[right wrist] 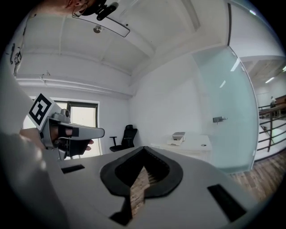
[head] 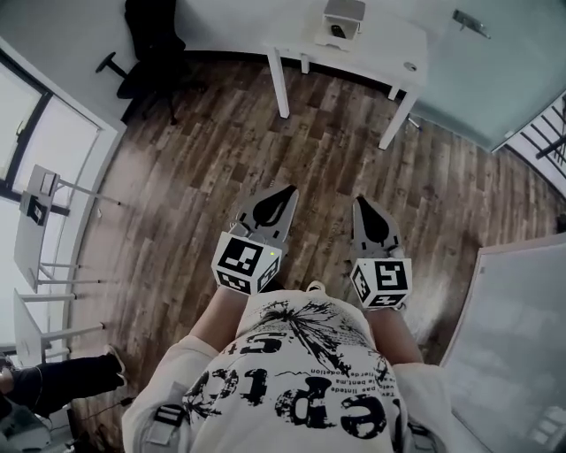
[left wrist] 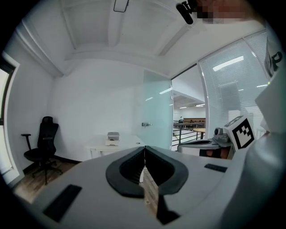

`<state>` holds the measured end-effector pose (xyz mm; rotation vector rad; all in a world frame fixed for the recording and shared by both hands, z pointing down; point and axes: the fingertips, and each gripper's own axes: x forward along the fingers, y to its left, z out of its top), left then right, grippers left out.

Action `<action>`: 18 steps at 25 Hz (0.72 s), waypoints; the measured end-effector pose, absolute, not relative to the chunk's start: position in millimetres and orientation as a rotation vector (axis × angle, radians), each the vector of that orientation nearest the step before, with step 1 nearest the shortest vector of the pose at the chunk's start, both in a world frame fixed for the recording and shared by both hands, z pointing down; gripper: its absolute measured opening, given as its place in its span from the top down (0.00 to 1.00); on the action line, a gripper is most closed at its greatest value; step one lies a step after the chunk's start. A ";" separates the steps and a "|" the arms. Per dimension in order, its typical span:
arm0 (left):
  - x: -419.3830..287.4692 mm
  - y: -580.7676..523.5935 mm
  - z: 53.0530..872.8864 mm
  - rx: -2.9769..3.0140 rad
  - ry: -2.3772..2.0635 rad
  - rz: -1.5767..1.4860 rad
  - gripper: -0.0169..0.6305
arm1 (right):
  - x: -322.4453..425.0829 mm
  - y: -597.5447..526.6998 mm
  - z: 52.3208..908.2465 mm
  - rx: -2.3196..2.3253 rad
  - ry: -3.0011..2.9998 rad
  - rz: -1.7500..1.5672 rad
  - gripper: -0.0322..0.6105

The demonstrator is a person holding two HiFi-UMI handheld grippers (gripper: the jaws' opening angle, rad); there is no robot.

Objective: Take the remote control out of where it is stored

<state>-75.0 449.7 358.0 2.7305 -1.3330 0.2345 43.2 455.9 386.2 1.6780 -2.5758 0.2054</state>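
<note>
Small pale box (head: 343,19), dark patch on its front face, upright on white desk (head: 380,51) at far side of room, close to the wall. Same box tiny in both gripper views, sat square on the desk top. Contents too small to tell; remote control not made out

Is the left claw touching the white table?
Apart. The head view shows wooden floor between the left claw and the white table.
</note>
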 end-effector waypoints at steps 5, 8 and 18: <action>-47.8 425.3 362.6 2.749 -1.277 0.267 0.96 | 77.3 442.8 403.8 1.761 -2.516 0.313 0.95; -36.8 404.1 365.2 2.766 -1.213 0.250 0.96 | 92.4 429.0 407.4 1.831 -2.461 0.322 0.95; -34.8 290.0 356.0 2.802 -0.987 0.127 0.96 | 100.6 358.3 392.8 2.082 -2.243 0.272 0.95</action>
